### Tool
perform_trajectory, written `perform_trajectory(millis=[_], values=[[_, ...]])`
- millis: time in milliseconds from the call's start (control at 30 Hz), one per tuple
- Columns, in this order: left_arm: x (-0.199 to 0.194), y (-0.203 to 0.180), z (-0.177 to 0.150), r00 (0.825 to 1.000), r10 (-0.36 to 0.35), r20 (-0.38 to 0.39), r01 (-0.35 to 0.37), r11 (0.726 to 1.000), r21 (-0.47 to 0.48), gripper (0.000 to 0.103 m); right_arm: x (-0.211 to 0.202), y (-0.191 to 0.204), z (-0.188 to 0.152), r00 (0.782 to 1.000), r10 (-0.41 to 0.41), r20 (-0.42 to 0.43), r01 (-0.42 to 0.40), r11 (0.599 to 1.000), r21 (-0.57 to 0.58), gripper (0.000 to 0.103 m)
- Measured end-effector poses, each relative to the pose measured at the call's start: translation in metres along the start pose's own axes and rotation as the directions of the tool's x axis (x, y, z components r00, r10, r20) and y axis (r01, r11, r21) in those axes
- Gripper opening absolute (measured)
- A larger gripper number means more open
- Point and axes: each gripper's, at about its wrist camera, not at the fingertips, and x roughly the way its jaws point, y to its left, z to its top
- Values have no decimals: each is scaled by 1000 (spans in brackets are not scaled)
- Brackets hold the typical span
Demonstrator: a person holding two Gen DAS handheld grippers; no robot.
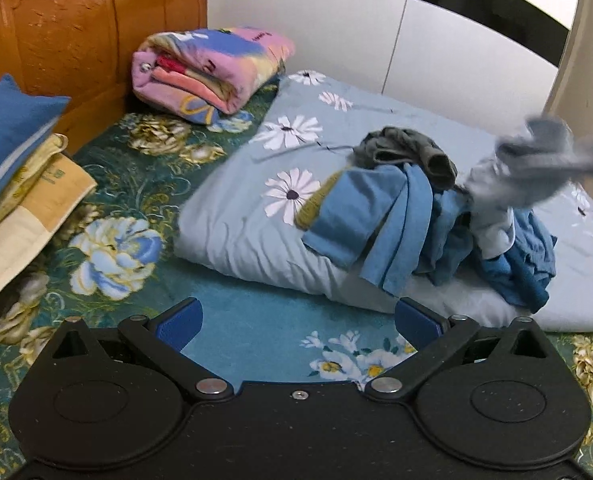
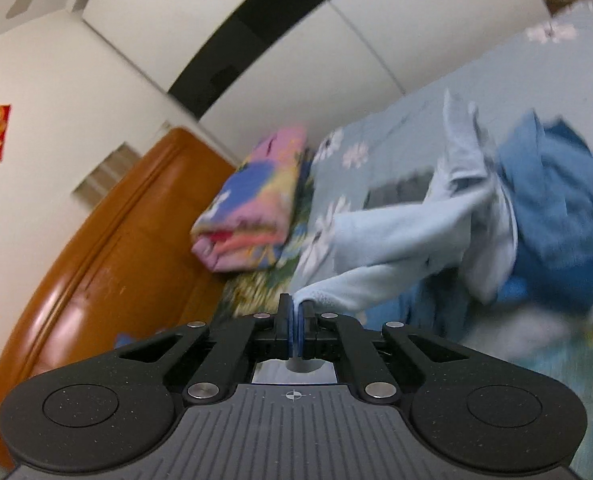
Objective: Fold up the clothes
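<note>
Much of the right wrist view is smeared by motion blur, so the far end of the pale blue garment (image 2: 408, 240) is hard to make out. Its near edge is pinched between the closed fingers of the right gripper (image 2: 296, 312), and the cloth is stretched from there to the clothes pile (image 1: 428, 208). The pile is heaped on a daisy-print duvet (image 1: 248, 200); blue pieces and a dark grey-green one are seen in it, tangled. In the left view, the lifted garment is blurred and cut off at the right edge. The left gripper (image 1: 296, 320) is held wide apart over the floral bedspread (image 1: 136, 200), nothing between its fingers. A folded pink blanket (image 1: 212, 68) is seen beside the wooden headboard (image 1: 76, 28), and stacked pillows (image 1: 16, 168) are cropped at the left.
</note>
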Motion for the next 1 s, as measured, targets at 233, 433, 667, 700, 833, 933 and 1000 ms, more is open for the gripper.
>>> perform_trajectory(millis=[233,433,667,700,833,933,1000], values=[[-36,18,-14,1000,-9,11,10,1000,-15,101,-62,1,-99,966,-122,-230,125,992,-3,1],[-46,12,-27,998,-57,-31,57,998,9,101,-86,-34,-178,878,-239,-415,288,956,59,1],[-40,-15,-41,985,-140,-104,148,986,80,101,-117,-70,-237,754,-409,-514,494,869,34,3],[-38,-20,-43,983,-145,-115,156,984,88,101,-119,-72,-235,742,-438,-507,514,858,11,5],[-24,-38,-56,974,-154,-165,174,977,119,101,-126,-78,-227,704,-531,-472,571,818,-68,15],[-10,-52,-66,975,-137,-174,167,971,170,101,-123,-91,-215,682,-595,-426,616,781,-105,15],[1,-62,-72,975,-126,-182,162,967,195,101,-101,-93,-197,690,-607,-394,610,781,-135,16]])
